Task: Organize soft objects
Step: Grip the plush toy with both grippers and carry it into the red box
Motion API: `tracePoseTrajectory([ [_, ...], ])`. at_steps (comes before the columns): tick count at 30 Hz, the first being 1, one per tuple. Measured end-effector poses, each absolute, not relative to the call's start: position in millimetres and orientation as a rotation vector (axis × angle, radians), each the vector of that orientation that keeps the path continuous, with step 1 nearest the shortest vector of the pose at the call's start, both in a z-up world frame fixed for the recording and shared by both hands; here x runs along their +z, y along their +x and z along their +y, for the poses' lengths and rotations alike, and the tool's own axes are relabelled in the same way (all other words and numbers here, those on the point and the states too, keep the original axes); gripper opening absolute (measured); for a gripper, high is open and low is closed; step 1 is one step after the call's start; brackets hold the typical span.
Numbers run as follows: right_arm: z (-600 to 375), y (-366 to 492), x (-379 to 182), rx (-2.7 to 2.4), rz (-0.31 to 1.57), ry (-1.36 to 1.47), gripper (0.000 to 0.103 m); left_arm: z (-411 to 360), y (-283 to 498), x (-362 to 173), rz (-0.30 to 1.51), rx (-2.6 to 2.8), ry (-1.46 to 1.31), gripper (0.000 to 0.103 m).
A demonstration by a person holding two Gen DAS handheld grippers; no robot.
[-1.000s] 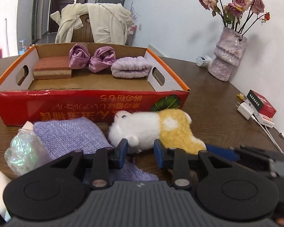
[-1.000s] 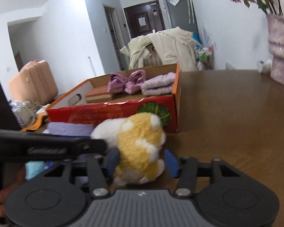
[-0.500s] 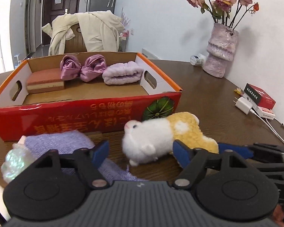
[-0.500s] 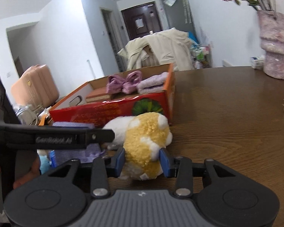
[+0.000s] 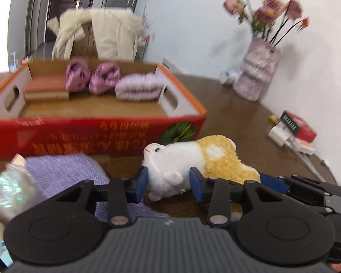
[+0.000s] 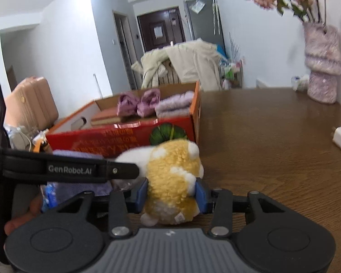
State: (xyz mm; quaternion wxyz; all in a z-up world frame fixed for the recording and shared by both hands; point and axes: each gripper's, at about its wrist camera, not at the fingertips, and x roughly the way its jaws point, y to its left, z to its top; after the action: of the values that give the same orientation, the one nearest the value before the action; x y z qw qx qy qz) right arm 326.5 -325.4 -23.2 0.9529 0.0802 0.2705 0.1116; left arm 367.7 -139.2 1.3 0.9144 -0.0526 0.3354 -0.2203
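- I have the plush toy point(image 5: 193, 159) lying on the table point(image 6: 272, 136) just in front of the red cardboard box point(image 5: 97, 136), white head end toward my left side, yellow rear toward my right.
- My left gripper point(image 5: 168, 182) has just been closing, and its blue pads now pinch the white front of the toy. My right gripper point(image 6: 171, 192) is clamped on the yellow rear, pads pressed into the fleece.
- With both claws on one soft body, any mismatch in how I lift the two hands could stretch the toy or pull it out of the weaker pinch. The left hold looks shallow, out near the pad tips, though the blur in that view leaves me unsure.
- The box wall stands right behind the toy. If I carry it forward too low, it could catch the rim and push the box across the table, or drag free of the pads.
- The lavender cloth point(image 5: 63, 173) lies just beside the left pad and partly under that gripper, so I could snag it and haul it along.
- Inside the box, the purple bow point(image 5: 93, 78) and folded lilac towel point(image 5: 136, 88) line the far wall. A careless drop could knock them out of order.
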Motion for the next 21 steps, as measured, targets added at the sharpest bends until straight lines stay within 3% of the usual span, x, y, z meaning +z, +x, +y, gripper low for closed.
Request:
tracePoseTrajectory([
  [11,-309.1,223.2,60.0,0.304,0.363,0.155,0.042,-97.2,246.3,86.3,0.428,-0.467,-0.123,0.040],
  [21,-281.6,190.8,74.7,0.319,0.320,0.176,0.042,-67.5,226.3,101.3,0.381,-0.466,-0.122,0.040],
])
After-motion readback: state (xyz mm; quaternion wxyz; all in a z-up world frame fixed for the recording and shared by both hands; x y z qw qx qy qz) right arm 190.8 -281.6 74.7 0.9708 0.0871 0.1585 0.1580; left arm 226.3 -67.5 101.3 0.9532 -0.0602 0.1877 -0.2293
